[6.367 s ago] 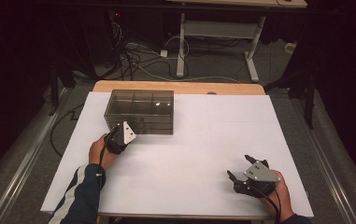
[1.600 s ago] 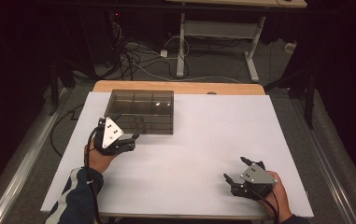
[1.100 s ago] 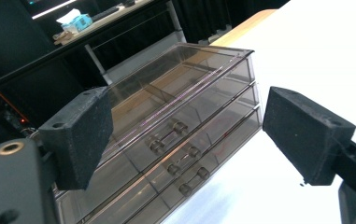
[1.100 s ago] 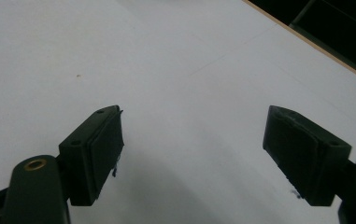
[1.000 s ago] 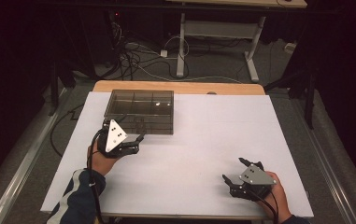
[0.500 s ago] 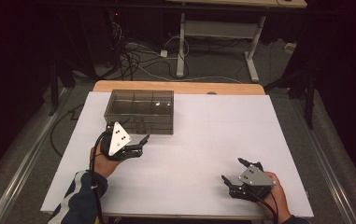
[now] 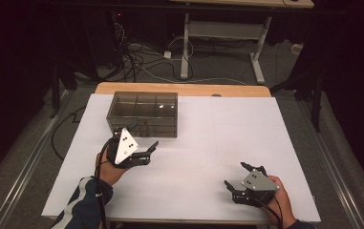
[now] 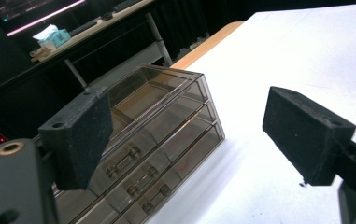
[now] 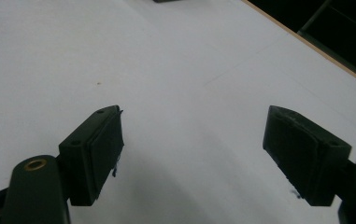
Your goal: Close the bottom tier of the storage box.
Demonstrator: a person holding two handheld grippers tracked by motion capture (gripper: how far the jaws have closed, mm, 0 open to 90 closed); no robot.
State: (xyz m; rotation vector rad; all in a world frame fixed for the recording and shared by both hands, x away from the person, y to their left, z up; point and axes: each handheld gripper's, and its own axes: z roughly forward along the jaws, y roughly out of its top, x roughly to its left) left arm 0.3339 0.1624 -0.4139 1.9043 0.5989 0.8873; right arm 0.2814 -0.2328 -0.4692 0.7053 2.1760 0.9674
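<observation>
Left tool (image 7: 150,151), jaws wide apart and empty, sits just in front of the smoky drawer box (image 7: 144,113) at the bench's far left, nearer than the open right tool (image 7: 239,177).

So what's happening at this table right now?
A person sits at a white table holding a two-jaw gripper in each hand. The left gripper is open, hovering just in front of a smoky clear drawer box whose drawers look shut. The right gripper, also open, sits low near the table's front edge, holding nothing.
</observation>
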